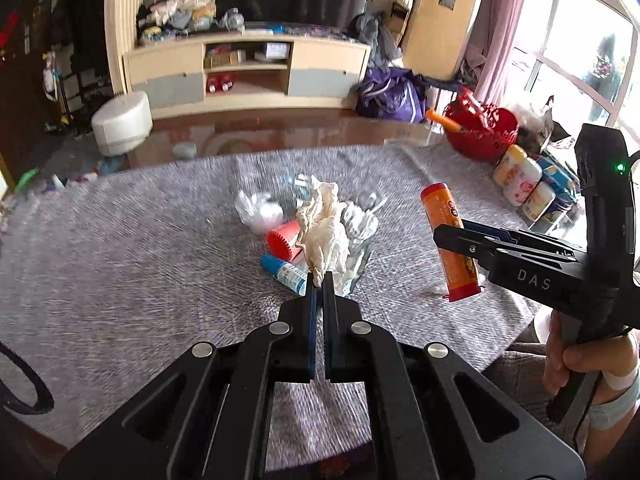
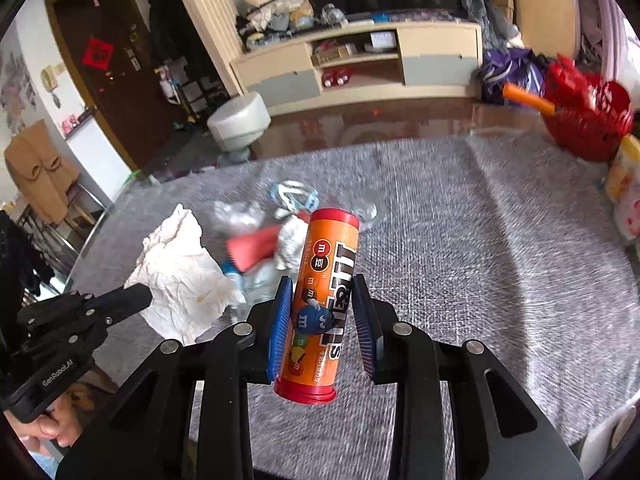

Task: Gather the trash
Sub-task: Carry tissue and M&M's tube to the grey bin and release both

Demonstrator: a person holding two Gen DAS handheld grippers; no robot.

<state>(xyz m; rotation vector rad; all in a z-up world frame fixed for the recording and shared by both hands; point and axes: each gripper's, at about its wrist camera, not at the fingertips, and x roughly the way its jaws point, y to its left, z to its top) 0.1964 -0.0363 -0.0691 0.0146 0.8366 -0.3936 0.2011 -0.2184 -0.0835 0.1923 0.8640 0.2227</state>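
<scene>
My left gripper point(image 1: 319, 280) is shut on a crumpled white tissue point(image 1: 322, 228) and holds it above the grey table point(image 1: 120, 248); the tissue also shows in the right wrist view point(image 2: 180, 276). My right gripper point(image 2: 322, 312) is shut on an orange M&M's tube point(image 2: 320, 304) with red caps, lifted off the table; it shows in the left wrist view point(image 1: 450, 240) at the right. Behind the tissue lies a trash pile: a red cap-like piece point(image 1: 282, 240), a small blue-and-white bottle point(image 1: 286, 274) and clear crumpled plastic point(image 1: 258, 208).
A red basket point(image 1: 482, 128) with an orange stick stands at the table's far right, with several small bottles point(image 1: 520, 180) beside it. Beyond the table are a white stool point(image 1: 122, 120) and a TV cabinet point(image 1: 248, 72).
</scene>
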